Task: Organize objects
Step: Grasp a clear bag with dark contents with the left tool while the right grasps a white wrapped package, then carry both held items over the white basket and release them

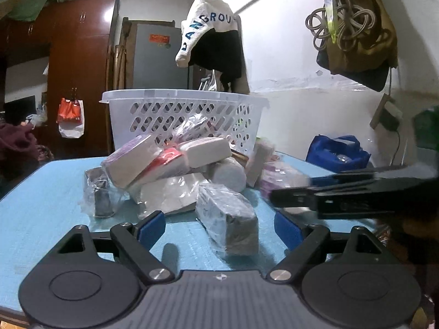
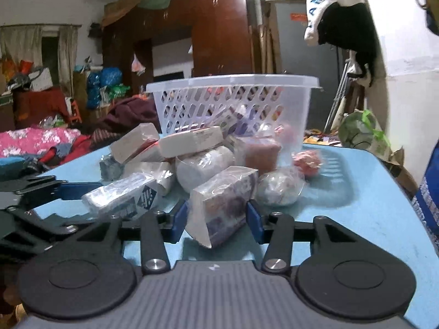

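A pile of plastic-wrapped boxes and rolls (image 1: 175, 170) lies on the blue table (image 1: 41, 205) in front of a white slotted basket (image 1: 181, 115). My left gripper (image 1: 219, 226) is open, with a wrapped grey box (image 1: 227, 219) lying between its blue pads. My right gripper (image 2: 216, 218) has its blue pads against both sides of a wrapped purple box (image 2: 223, 205), which is tilted on the table. The right gripper also shows in the left wrist view (image 1: 343, 194) at the right. The basket (image 2: 233, 104) holds a few wrapped items.
A blue bag (image 1: 337, 153) sits on the table by the white wall at the right. Clothes hang on the wall above the basket. A wooden wardrobe (image 1: 79, 68) and cluttered bedding stand beyond the table's far edge.
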`<state>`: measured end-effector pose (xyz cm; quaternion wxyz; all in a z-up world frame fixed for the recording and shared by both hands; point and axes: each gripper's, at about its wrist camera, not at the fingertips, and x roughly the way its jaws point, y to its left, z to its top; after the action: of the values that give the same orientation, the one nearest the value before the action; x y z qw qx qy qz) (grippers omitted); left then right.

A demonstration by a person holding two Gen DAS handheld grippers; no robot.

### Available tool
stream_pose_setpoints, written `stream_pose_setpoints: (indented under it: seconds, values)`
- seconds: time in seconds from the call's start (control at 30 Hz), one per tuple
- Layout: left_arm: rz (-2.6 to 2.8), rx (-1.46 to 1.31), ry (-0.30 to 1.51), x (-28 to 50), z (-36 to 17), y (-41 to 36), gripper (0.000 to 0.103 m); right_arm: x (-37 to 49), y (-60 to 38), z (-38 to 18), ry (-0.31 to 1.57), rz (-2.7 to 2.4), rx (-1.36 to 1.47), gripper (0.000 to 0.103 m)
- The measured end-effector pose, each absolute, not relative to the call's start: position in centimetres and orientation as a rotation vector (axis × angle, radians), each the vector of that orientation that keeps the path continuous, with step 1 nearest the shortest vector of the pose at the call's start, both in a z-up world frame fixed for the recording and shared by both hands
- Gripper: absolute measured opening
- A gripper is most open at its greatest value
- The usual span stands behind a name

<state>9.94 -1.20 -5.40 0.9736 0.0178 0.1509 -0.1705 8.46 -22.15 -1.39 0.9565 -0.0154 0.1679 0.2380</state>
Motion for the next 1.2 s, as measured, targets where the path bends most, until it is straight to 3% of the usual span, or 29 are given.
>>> stream_pose_setpoints:
  seconds: [0.07, 0.1, 0.13, 0.17, 0.3, 0.9, 1.07, 1.2]
  values:
    - [-0.335, 0.042, 0.296, 10.0, -5.5, -1.6, 0.087, 7.7, -22.5, -1.4, 0.333, 0.483, -0.029, 0.049]
    - [-0.333, 0.042, 0.294, 10.1, -5.5, -1.7, 0.077, 7.4, -22.5, -1.4, 0.331, 0.485, -0.032, 0.049]
    - [-0.332, 0.041, 0.300, 10.2, -5.6, -1.8, 0.059, 7.2, -22.4, -1.4, 0.328, 0.483, -0.040, 0.049]
    - [-0.338, 0.041, 0.313, 10.4, -5.7, -1.8, 0.048, 7.0, -22.3, -1.4, 0.323, 0.479, -0.051, 0.049]
    - [-0.356, 0.031, 0.298, 10.1, -6.0, -1.5, 0.039, 6.6, -22.2, -1.4, 0.307, 0.479, -0.055, 0.048]
    - [-0.340, -0.053, 0.207, 9.2, -5.5, 2.6, 0.038, 6.0, -23.0, -1.1, 0.248, 0.485, -0.060, 0.039]
    - [-0.360, -0.084, 0.164, 9.2, -3.7, 3.4, 0.038, 5.6, -23.1, 1.6, 0.168, 0.496, -0.057, 0.039]
    - [-0.391, -0.110, 0.113, 12.2, 1.5, 4.1, 0.038, 8.7, -21.9, 7.1, 0.102, 0.524, -0.096, 0.039]
